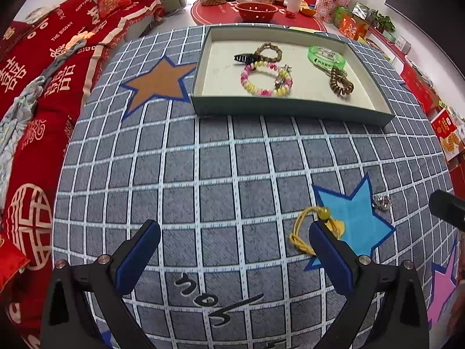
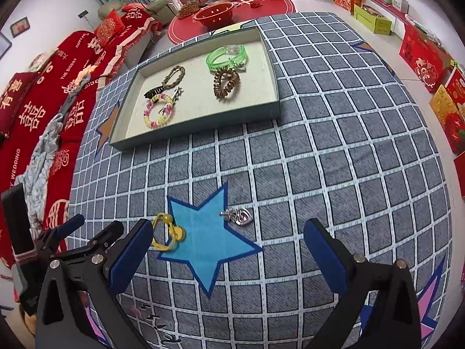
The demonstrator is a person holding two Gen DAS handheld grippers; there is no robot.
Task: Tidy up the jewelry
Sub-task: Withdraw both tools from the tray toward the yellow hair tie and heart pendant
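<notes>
A grey-green tray [image 1: 290,110] [image 2: 203,133] lies at the far side of the checked cloth. In it are a pink-yellow bead bracelet [image 1: 266,80] [image 2: 158,113], a green bangle [image 1: 327,58] [image 2: 225,58], a brown coil hair tie [image 1: 341,84] [image 2: 226,85], a braided ring [image 1: 268,51] and a black clip [image 1: 247,58]. A yellow cord charm [image 1: 302,232] [image 2: 170,232] lies by the blue star, beside my left gripper's right finger. A silver heart pendant [image 1: 382,202] [image 2: 239,216] lies on the cloth ahead of my right gripper. My left gripper [image 1: 232,250] and right gripper [image 2: 228,250] are open and empty.
A red sofa [image 1: 43,87] runs along the left. A red round table [image 1: 255,17] with a red colander [image 2: 213,14] and jars stands behind the tray. Red gift boxes [image 2: 421,55] line the right wall. The left gripper shows in the right wrist view [image 2: 72,241].
</notes>
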